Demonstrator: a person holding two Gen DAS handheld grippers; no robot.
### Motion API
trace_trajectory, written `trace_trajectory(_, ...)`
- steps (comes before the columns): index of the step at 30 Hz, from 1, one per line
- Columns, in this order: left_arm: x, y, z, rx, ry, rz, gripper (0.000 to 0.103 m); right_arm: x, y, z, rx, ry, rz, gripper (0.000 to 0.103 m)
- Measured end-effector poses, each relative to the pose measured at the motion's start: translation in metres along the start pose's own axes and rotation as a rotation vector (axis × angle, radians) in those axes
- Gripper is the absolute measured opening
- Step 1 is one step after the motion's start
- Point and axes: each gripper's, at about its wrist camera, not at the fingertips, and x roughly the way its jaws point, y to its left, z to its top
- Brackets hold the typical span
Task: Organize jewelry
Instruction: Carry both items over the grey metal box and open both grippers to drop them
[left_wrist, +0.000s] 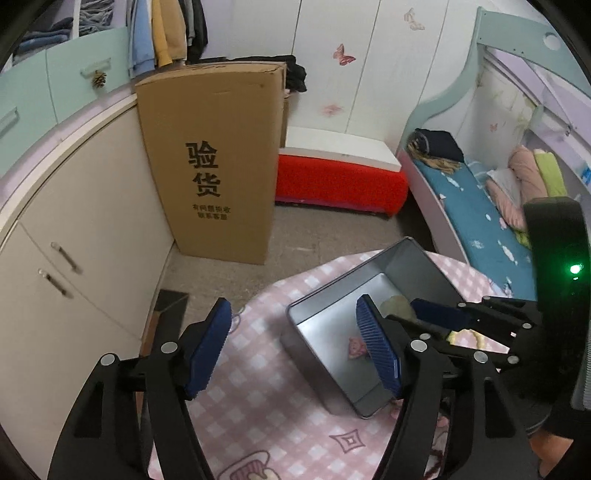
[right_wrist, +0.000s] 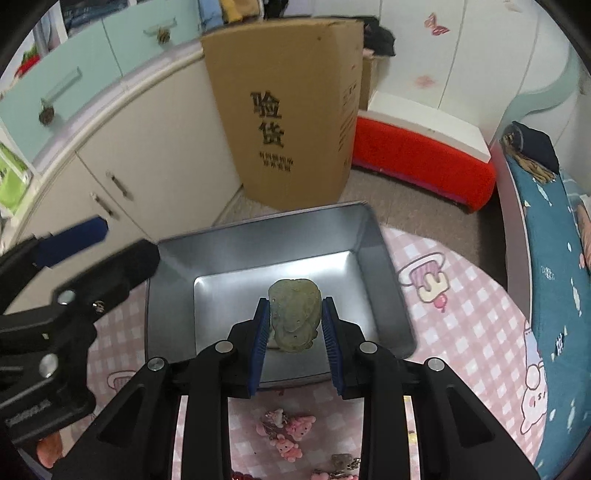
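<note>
A grey metal tin (right_wrist: 255, 240) stands open on the pink checked cloth; it also shows in the left wrist view (left_wrist: 321, 306). My right gripper (right_wrist: 295, 308) is shut on a pale green carved jade pendant (right_wrist: 295, 317) and holds it over the tin's inside. The pendant shows partly in the left wrist view (left_wrist: 395, 306). My left gripper (left_wrist: 295, 325) is open and empty at the tin's left side, one finger over the tin. Pink charms (right_wrist: 288, 432) and a small metal piece (right_wrist: 343, 461) lie on the cloth below my right gripper.
A tall cardboard box (left_wrist: 218, 158) stands on the floor past the table, next to white cabinets (left_wrist: 74, 258). A red bench (left_wrist: 340, 181) and a bed (left_wrist: 480, 221) with blue bedding are at the right. The round table's edge (left_wrist: 258, 291) curves just past the tin.
</note>
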Motion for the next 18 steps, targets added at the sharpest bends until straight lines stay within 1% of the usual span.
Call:
trace_trajectory(2,0.002,-0.002,0.0,0.006,0.009,0.005,0.068,0.003,0.005,0.002,-0.01,0.016,-0.006,0.028)
trace_trajectory(5,0.006,0.001,-0.001,-0.014,0.02,0.005,0.068,0.008,0.009,0.003,-0.03,0.041,-0.028,0.029)
trace_trajectory(8,0.005,0.003,-0.002,-0.025,0.02,0.006,0.068,0.008,0.009,0.004,-0.024,0.043,-0.035,0.029)
trace_trajectory(9,0.004,0.003,-0.001,-0.025,0.02,0.005,0.068,0.006,0.008,0.004,-0.022,0.039,-0.039,0.032)
trace_trajectory(13,-0.003,0.004,-0.002,-0.031,0.009,-0.002,0.068,-0.011,0.003,0.0,-0.012,-0.006,-0.045,0.033)
trace_trajectory(15,-0.013,0.003,-0.006,-0.029,-0.011,-0.01,0.068,-0.024,-0.002,-0.005,-0.01,-0.035,-0.05,0.042)
trace_trajectory(17,-0.027,0.0,-0.013,-0.016,-0.039,-0.024,0.068,-0.042,-0.008,-0.016,-0.017,-0.07,-0.068,0.047)
trace_trajectory(18,-0.033,-0.003,-0.018,-0.011,-0.048,-0.032,0.07,-0.054,-0.011,-0.024,-0.017,-0.096,-0.073,0.049)
